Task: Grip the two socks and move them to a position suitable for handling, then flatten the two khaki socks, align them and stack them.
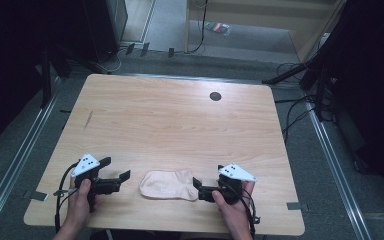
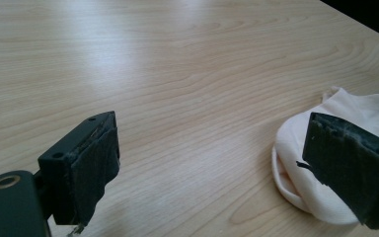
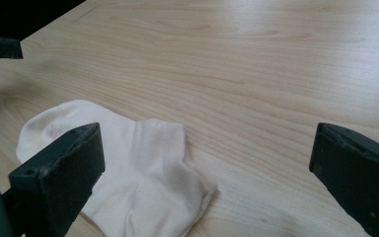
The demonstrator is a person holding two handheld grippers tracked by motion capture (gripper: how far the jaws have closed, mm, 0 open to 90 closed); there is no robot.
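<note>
Wooden table (image 1: 180,115) | sock (image 1: 169,184) lies crosswise, cuff rightward | both jaws spread, empty

Only the sock (image 1: 169,184) interrupts the bare table (image 1: 180,120).

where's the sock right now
In the high view the sock lies flat near the table's front edge, between the left gripper and the right gripper, closer to the right one; neither holds it.

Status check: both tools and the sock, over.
Left tool open, clear of the sock. Right tool open at the sock's other end, nothing gripped. Sock flat on the table, near edge. Nothing in the way.
</note>
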